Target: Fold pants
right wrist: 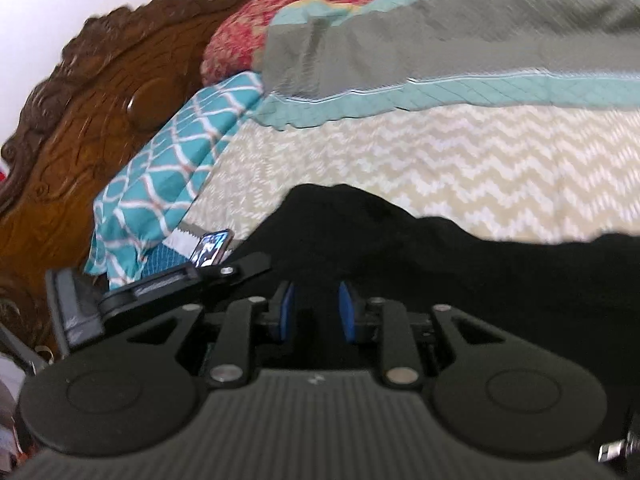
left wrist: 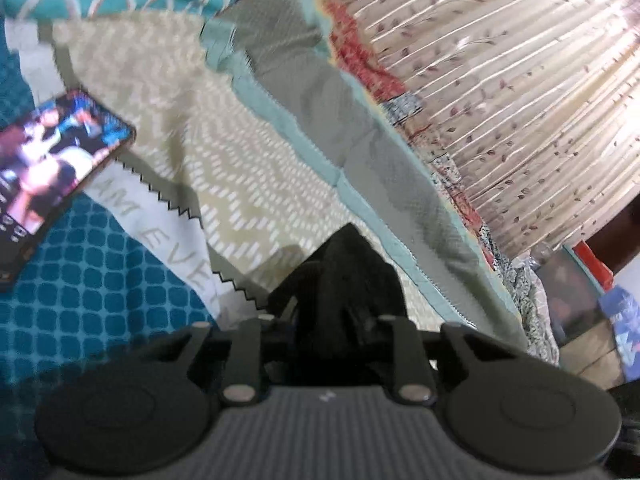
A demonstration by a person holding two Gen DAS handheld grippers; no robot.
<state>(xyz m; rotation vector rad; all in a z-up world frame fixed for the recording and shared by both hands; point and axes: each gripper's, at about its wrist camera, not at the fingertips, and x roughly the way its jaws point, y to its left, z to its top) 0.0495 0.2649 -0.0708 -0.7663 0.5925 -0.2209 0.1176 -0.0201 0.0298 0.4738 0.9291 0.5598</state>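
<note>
The bed, under a pale zigzag cover, is the landmark here. A grey quilt with a teal border runs along its far side, and a carved wooden headboard with a teal patterned pillow against it marks the head end.

The black pants lie on the zigzag cover on the near side of the bed, on the side away from the grey quilt. In the right wrist view the dark cloth spreads from in front of the fingers out toward the end away from the headboard, so I judge that their long axis runs along the bed, roughly parallel to the quilt's border.

The right gripper sits right at the pants, with its blue pads a little apart and dark cloth between them. Whether they actually press on the fabric I cannot tell.

The left gripper has its jaws drawn nearly together, pinching a peak of black cloth that stands up off the cover. In the right view it shows toward the headboard, close beside the right one.

A phone with a lit screen lies near the pillow, off the zigzag cover.

Both hands are at the pants, the left at the headboard end. The fold probably depends on carrying that end along the bed's length.
</note>
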